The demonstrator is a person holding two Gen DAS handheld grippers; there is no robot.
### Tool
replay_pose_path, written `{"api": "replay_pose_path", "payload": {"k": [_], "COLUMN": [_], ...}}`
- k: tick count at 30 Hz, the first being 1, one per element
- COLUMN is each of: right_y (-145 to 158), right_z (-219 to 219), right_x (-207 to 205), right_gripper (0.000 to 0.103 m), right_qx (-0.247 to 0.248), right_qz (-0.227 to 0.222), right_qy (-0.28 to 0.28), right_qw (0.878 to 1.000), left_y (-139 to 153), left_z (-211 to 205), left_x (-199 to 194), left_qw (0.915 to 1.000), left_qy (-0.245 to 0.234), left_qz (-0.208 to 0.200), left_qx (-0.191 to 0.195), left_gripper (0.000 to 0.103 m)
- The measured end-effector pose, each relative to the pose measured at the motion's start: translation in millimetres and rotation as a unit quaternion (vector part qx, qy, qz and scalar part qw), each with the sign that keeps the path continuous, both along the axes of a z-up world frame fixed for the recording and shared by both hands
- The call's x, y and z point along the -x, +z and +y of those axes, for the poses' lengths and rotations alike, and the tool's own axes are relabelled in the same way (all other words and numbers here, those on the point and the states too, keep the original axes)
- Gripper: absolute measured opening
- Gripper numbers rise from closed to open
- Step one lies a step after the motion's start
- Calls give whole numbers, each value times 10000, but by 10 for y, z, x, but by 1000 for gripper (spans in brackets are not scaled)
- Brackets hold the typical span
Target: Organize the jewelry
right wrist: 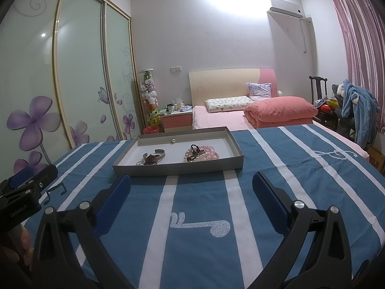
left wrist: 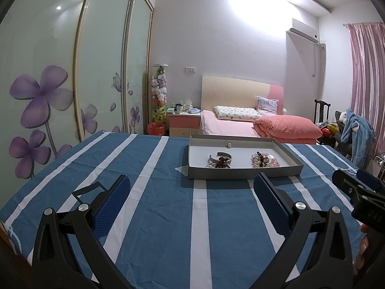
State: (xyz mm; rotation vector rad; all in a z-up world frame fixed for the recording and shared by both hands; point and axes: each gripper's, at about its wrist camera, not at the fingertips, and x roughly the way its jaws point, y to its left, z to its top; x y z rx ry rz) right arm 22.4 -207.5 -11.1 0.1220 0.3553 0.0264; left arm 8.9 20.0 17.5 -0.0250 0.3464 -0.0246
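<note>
Table [left wrist: 168,216] w/ blue-and-white striped cloth [right wrist: 204,192] fills the lower half of both views; bed [left wrist: 240,127] and wardrobe [left wrist: 60,72] behind, upper part of frame. Grey tray [left wrist: 243,173] sits on the cloth, centre-right in the left-wrist view, centre-left in the right-wrist view.

Left gripper [left wrist: 191,191] at bottom centre of its own view, jaws spread wide, nothing between them, blue pads [left wrist: 113,207] over bare cloth, short of the tray. Right gripper [right wrist: 191,189] likewise: jaws wide apart, empty, near the tray's front wall but apart from it. Each gripper also shows at the other view's edge, lower right and lower left.

In the tray: pink-and-white bead pile [right wrist: 202,154] at its right part; silver bangle [right wrist: 157,155] at its left part w/ a dark red beaded piece [right wrist: 150,160] against it, maybe a bracelet, too small to tell. Single pearl [right wrist: 172,141] alone near the tray's back wall, well apart from both piles.
</note>
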Motion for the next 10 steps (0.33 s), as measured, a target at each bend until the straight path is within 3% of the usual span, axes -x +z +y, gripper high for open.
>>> {"api": "replay_pose_path", "payload": {"k": [10], "right_y": [-25], "right_z": [-10], "right_x": [12], "right_gripper": [99], "right_qx": [-8], "right_qz": [15], "right_qy": [-25], "right_qw": [10000], "left_y": [38], "left_z": [-4], "left_x": [-21], "left_qw": [10000], "left_qy": [-50], "left_qz": [54], "left_qx": [13], "left_gripper": [101]}}
